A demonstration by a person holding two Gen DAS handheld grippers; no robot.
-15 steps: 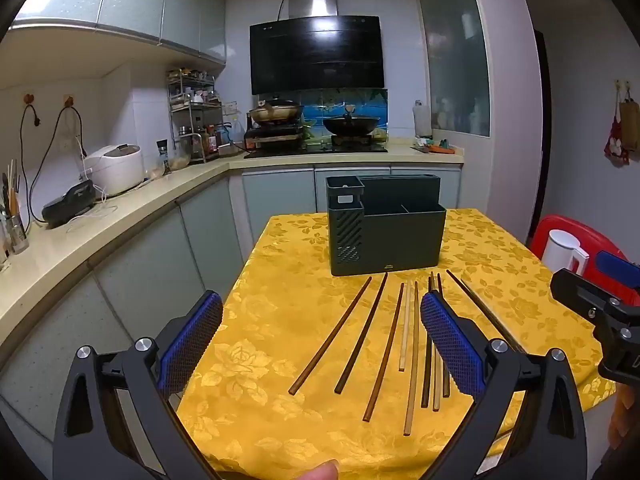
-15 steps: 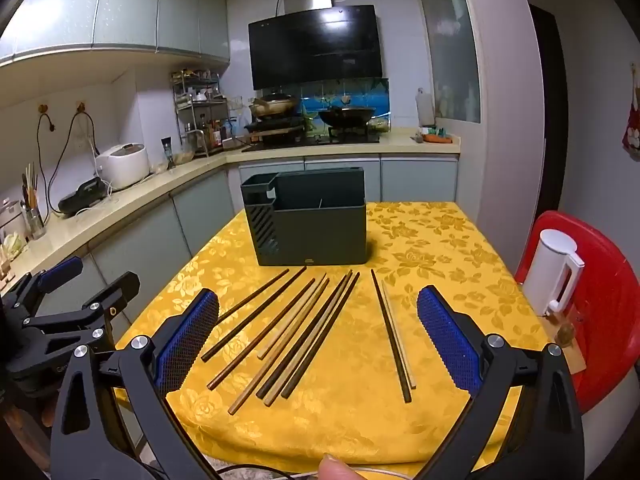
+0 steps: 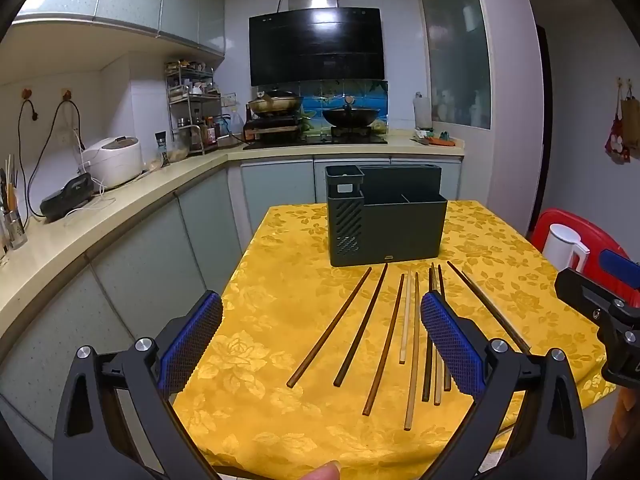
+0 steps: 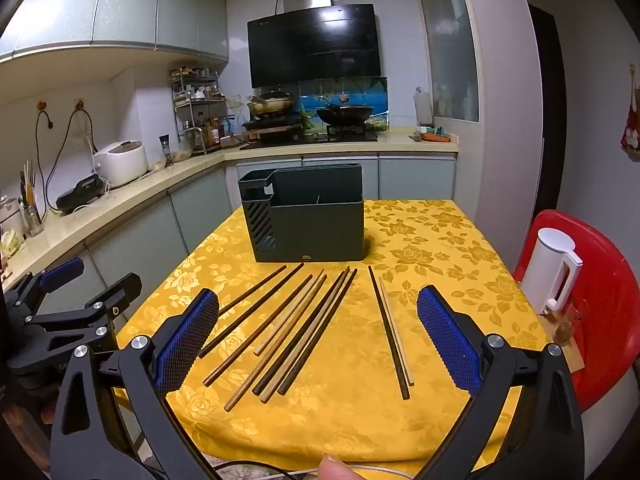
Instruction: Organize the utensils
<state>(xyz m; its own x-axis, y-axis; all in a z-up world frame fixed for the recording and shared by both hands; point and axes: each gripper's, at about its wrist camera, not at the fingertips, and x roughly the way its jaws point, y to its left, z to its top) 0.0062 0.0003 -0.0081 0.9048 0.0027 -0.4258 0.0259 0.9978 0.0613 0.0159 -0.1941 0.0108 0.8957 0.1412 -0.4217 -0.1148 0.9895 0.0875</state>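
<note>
Several wooden chopsticks (image 3: 382, 332) lie side by side on the yellow tablecloth (image 3: 272, 308), also in the right wrist view (image 4: 296, 328), with a pair (image 4: 390, 332) set apart to the right. A dark compartmented utensil holder (image 3: 386, 216) stands behind them, also in the right wrist view (image 4: 306, 216). My left gripper (image 3: 322, 340) is open and empty, above the table's near left edge. My right gripper (image 4: 318, 336) is open and empty, above the near edge over the chopsticks. Each gripper shows in the other's view, the right one (image 3: 600, 300) and the left one (image 4: 60, 320).
A white kettle (image 4: 550, 270) stands on a red chair (image 4: 600, 300) right of the table. A counter (image 3: 100, 216) with a rice cooker (image 3: 114, 160) runs along the left. A stove with pans (image 3: 316, 120) is at the back.
Both grippers have barely shifted; the views are nearly the same. Nothing was taken hold of or moved.
</note>
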